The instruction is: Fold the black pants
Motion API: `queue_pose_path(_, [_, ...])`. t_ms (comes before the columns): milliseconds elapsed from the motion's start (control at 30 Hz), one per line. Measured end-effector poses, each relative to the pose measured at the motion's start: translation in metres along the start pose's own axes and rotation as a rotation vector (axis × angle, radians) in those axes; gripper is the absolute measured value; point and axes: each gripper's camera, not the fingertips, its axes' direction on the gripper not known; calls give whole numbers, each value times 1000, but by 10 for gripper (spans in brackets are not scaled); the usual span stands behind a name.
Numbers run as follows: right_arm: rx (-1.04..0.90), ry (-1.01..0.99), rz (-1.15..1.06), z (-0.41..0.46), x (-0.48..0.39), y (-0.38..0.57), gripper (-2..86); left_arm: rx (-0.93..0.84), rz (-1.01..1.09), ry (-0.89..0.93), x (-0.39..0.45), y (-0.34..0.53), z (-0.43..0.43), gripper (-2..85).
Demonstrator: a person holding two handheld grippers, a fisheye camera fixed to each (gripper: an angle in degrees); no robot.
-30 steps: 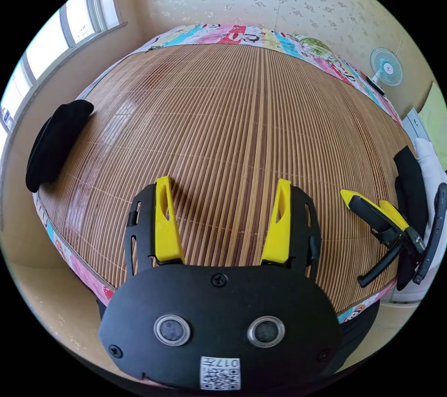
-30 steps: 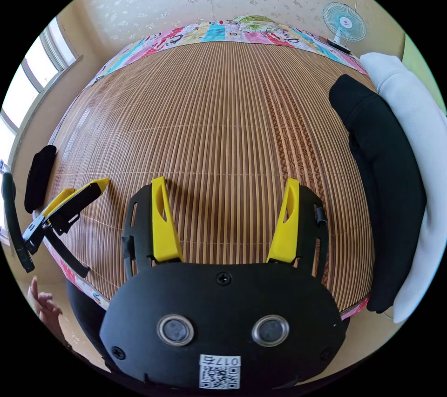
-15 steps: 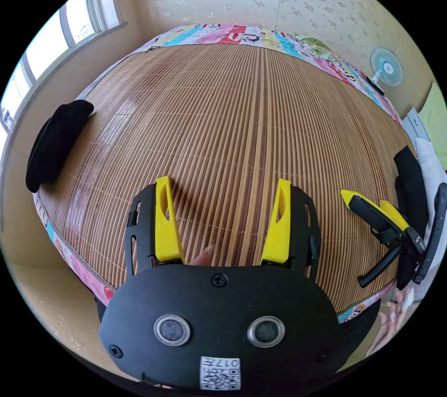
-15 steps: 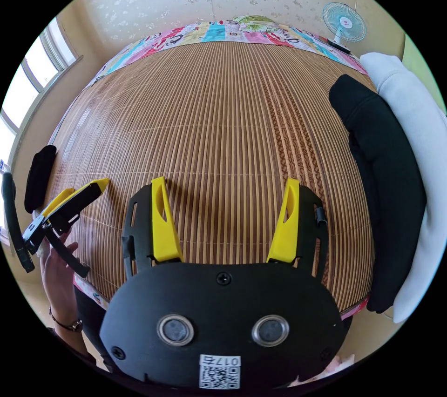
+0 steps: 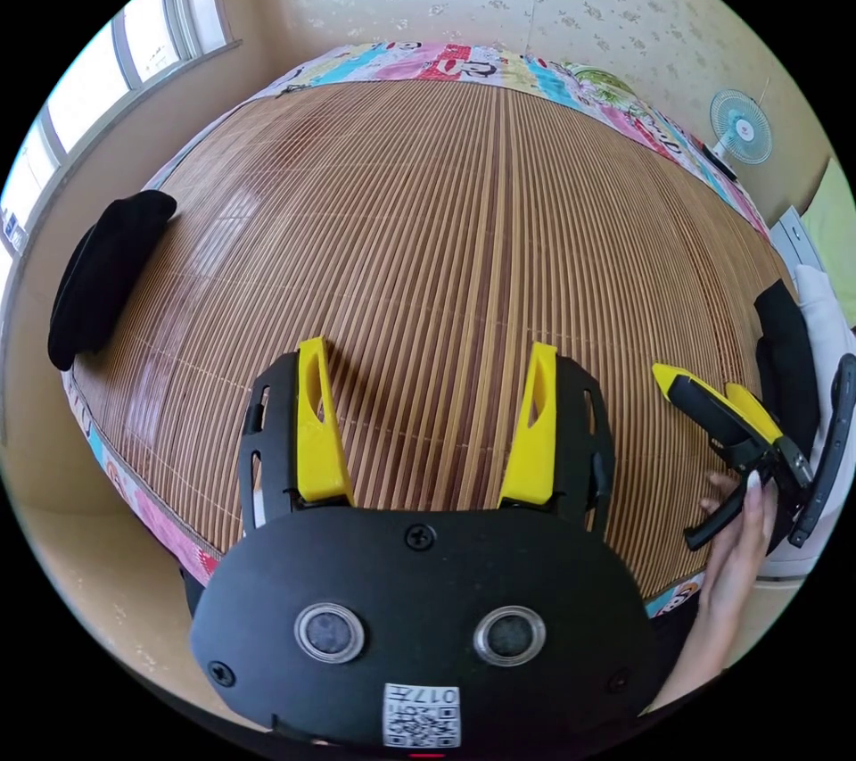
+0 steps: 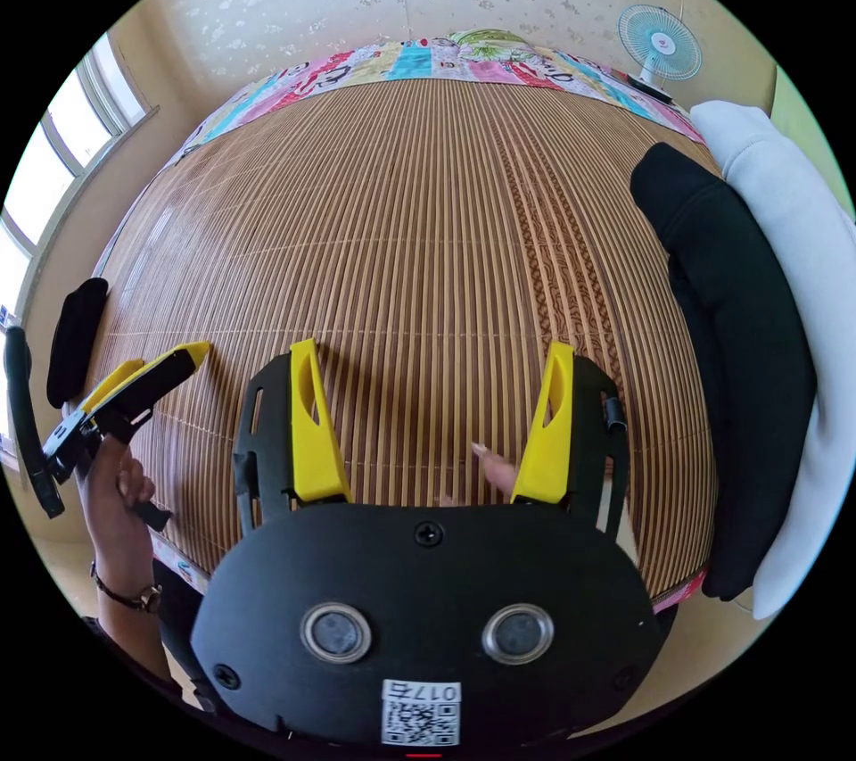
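Two sets of tongs lie on a bamboo mat (image 5: 464,199) spread over a bed with a patchwork cover (image 5: 428,63). In the left gripper view the left tongs (image 5: 426,422) have their two yellow jaws spread wide with bare mat between them, holding nothing; in the right gripper view the right tongs (image 6: 432,422) are just as wide apart and also hold nothing, with a fingertip (image 6: 495,468) beside the right jaw. One hand (image 5: 736,542) touches the right tongs' handle; another hand (image 6: 111,498) grips the left tongs' handle. Two black garments show: a small folded one (image 5: 105,270) at the mat's window-side edge, and the black pants (image 6: 740,351) at the opposite edge, lying against one white garment (image 6: 802,279). One fan (image 6: 660,45) stands by the wall.
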Motion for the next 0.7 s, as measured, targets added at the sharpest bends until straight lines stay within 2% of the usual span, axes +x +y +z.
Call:
queue_pose_path(67, [0, -1, 0, 1, -2, -6, 320, -32, 4, 6, -6, -8, -8, 265])
queue_pose_path(133, [-3, 2, 2, 2, -5, -15, 319, -64, -15, 20, -18, -13, -22, 179])
queue_pose_path(167, [-7, 3, 4, 3, -6, -18, 318, -70, -36, 87, -31, -14, -35, 107])
queue_pose_path(200, [-18, 10, 2, 5, -8, -24, 316, -63, -46, 238, -48, -14, -50, 60])
queue_pose_path(233, [-23, 7, -4, 5, -10, -29, 309, -55, -46, 336, -58, -14, -57, 48])
queue_pose_path(300, [-43, -11, -36, 5, -11, -37, 288, -51, -18, 775, -93, -16, -79, 40])
queue_pose_path(367, [-91, -35, -56, 1, -11, -48, 236, -66, -22, 1000, -114, -18, -93, 42])
queue_pose_path(400, [-136, -48, -57, -3, -10, -54, 176, -64, -46, 1078, -127, -17, -105, 35])
queue_pose_path(433, [-175, -57, -47, -8, -7, -58, 99, -63, -62, 1105, -134, -16, -110, 32])
queue_pose_path(500, [-264, -88, -41, -10, -4, -62, 57, -81, -118, 1208, -153, -12, -126, 17])
queue_pose_path(600, [-384, -139, -90, -15, -3, -62, 43, -117, -162, 1279, -167, -8, -139, 12])
queue_pose_path(700, [-451, 5, -146, -28, -9, -70, 58, -153, -121, 1220, -165, -10, -152, 31])
